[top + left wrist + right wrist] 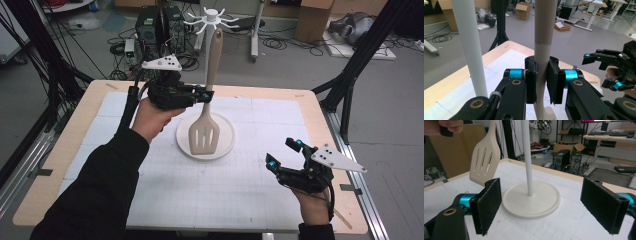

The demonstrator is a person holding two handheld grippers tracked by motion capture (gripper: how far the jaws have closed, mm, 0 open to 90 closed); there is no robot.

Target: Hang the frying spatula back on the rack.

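Spatula [205, 131] upright between left tool's [206, 95] jaws

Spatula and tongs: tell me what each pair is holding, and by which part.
The left tongs are shut on the spatula, gripping its handle just above the slotted blade. The right tongs are open and hold nothing.

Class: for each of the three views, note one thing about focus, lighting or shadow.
High view: even light, faint shadows on the table. Left gripper view: the near white pole looks soft. Right gripper view: the spatula is evenly lit, background fairly sharp.
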